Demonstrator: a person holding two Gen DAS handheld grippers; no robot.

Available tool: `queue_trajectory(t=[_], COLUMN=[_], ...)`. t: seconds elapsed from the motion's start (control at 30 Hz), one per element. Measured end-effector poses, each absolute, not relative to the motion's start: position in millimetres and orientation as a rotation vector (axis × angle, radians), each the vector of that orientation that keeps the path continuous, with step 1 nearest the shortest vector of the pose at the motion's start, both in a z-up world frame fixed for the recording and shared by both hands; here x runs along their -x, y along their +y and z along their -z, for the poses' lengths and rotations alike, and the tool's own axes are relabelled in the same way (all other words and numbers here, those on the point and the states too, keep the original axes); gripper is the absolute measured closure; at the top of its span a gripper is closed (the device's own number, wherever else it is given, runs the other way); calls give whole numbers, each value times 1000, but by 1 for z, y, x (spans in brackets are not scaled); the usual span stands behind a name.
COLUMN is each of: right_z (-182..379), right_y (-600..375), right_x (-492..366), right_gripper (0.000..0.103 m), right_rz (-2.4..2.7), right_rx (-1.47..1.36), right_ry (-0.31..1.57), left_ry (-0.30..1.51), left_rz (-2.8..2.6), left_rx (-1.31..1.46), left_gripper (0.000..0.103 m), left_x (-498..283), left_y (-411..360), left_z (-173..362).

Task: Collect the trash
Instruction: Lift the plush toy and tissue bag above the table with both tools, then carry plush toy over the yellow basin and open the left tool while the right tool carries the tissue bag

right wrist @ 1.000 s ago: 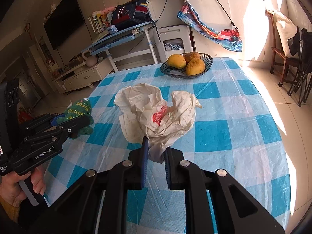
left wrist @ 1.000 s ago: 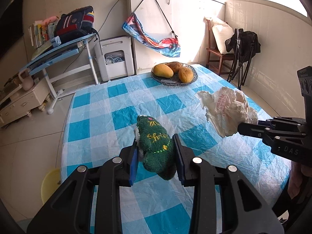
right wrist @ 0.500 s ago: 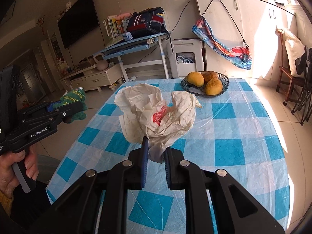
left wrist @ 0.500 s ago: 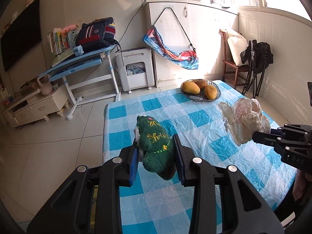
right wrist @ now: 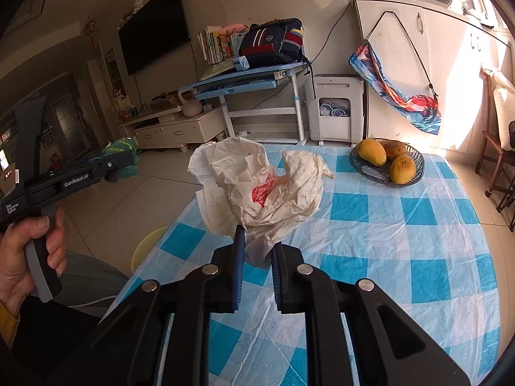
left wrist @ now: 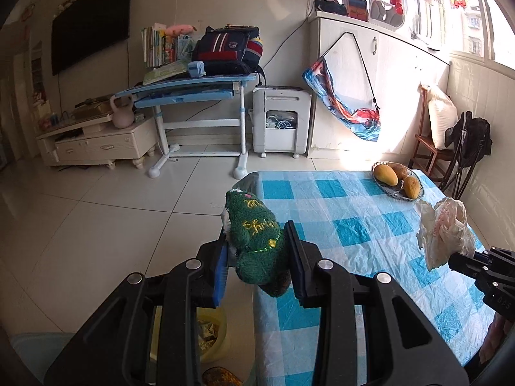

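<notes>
My left gripper (left wrist: 257, 238) is shut on a green knitted sock (left wrist: 256, 241) with yellow lettering, held in the air past the table's left edge, above a yellow bin (left wrist: 209, 331) on the floor. My right gripper (right wrist: 257, 241) is shut on a crumpled white paper and plastic wad (right wrist: 257, 186), held above the blue checked table (right wrist: 386, 257). The wad (left wrist: 444, 231) and right gripper (left wrist: 457, 260) show at the right of the left wrist view. The left gripper (right wrist: 116, 164) with the sock (right wrist: 120, 149) shows at the left of the right wrist view.
A dark bowl of mangoes (right wrist: 386, 159) stands at the table's far side. The yellow bin (right wrist: 148, 244) sits on the floor by the table's left edge. A blue desk (left wrist: 186, 96), a white appliance (left wrist: 280, 122) and a chair (left wrist: 431, 148) stand beyond.
Both grippers rose and pulled back from the table. My left gripper carried the sock leftward off the table's edge, over the yellow bin. The right still holds the wad.
</notes>
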State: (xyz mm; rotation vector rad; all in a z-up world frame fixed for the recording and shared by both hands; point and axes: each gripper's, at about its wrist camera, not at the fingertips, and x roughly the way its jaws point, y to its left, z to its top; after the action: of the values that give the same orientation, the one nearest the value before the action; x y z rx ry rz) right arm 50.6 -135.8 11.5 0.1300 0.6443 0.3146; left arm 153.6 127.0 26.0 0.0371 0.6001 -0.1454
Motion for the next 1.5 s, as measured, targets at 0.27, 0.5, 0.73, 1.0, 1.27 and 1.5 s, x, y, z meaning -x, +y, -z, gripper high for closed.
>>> queue_trajectory(t=[0.27, 0.5, 0.73, 1.0, 1.27, 1.5], right_z=[-13, -16, -21, -21, -20, -19], right_y=[-116, -96, -66, -35, -1, 23], right_x=[-61, -71, -85, -96, -105, -109], right_gripper=[87, 87, 87, 87, 87, 87], right_rz=[-349, -383, -431, -488, -536, -562], right_rx=[-110, -81, -33, 7, 44, 79], right_ry=[644, 643, 645, 646, 646, 645], left_ry=[600, 594, 607, 642, 659, 685], left_rz=[83, 37, 0, -60, -112, -157], left_rx=[37, 41, 41, 71, 80, 102], left_gripper=[72, 71, 71, 71, 71, 71], left_x=[-163, -166, -176, -190, -199, -207], left_y=[157, 171, 188, 215, 235, 256], left_z=[-22, -21, -16, -5, 2, 12])
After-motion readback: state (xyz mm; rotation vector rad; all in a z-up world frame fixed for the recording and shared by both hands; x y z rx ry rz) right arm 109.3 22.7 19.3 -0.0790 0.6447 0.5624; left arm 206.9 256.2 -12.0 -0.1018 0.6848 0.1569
